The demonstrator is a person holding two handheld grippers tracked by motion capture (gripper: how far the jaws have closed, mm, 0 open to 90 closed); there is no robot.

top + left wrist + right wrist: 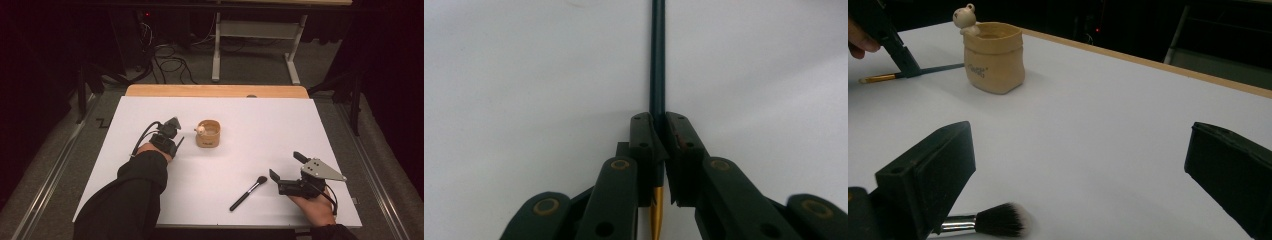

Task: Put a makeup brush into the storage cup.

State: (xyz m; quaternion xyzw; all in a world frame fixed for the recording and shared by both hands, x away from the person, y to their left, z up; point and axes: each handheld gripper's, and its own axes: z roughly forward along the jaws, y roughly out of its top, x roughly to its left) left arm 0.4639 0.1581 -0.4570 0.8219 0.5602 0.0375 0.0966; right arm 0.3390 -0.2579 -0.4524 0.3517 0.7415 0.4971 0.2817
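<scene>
Two tools | left (659, 150) clamps thin brush (657, 60) mid-table (300, 120) | right (1078, 165) agape near front edge

A white desk (250, 150) with a light wood far edge. A tan pot (208, 133) bears a cream bear figure (965, 17). A dark teal pencil (657, 60) has a gold end. A brush (248, 193) has a black handle, silver collar and dark, white-tipped bristles. Black grippers.

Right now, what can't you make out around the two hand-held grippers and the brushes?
- Thin brush: left gripper view, far tip cut off by the top edge; the left hand-held gripper, shut on it, covers its middle.
- Makeup brush: right gripper view, handle hidden behind the right hand-held gripper's jaw.
- Cup: high view, contents too small to tell.
</scene>
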